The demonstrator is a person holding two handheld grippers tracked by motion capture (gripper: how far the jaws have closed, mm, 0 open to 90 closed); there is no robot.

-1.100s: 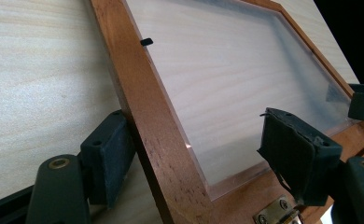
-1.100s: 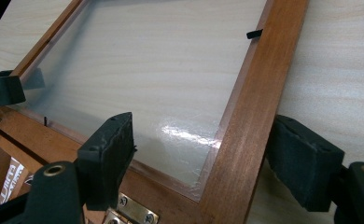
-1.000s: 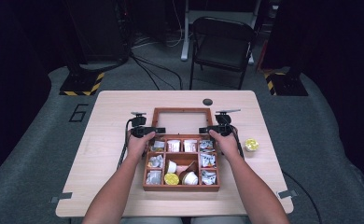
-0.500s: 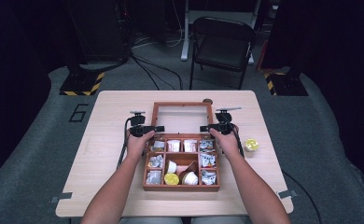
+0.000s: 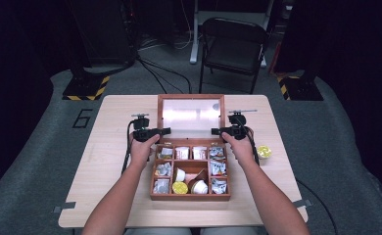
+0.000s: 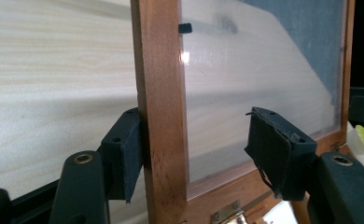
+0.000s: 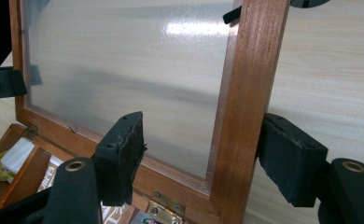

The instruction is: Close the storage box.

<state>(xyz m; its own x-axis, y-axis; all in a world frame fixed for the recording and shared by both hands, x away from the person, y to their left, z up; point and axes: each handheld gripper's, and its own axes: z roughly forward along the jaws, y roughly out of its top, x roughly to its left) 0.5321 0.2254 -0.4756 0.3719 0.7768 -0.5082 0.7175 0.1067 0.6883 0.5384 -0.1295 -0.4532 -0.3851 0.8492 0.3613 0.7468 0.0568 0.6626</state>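
Wooden box (image 5: 190, 196) sits mid-worktop (image 5: 110, 166), lid (image 5: 191, 99) swung back, clear pane. High view: left hand-held gripper (image 5: 159, 131) and right hand-held gripper (image 5: 217, 131) at the lid's two side rails, compartments hold packets and small cups, a yellow cup (image 5: 264, 152) sits on the worktop right of the box, a chair (image 5: 233, 44) beyond.

Left gripper view: jaws apart, straddling the lid's rail (image 6: 160, 121); one pad touches its outer face, the other is clear of the pane.

Right gripper view: jaws apart around the other rail (image 7: 240, 116), outer pad just beside it; hinge (image 7: 164, 203) visible at bottom.
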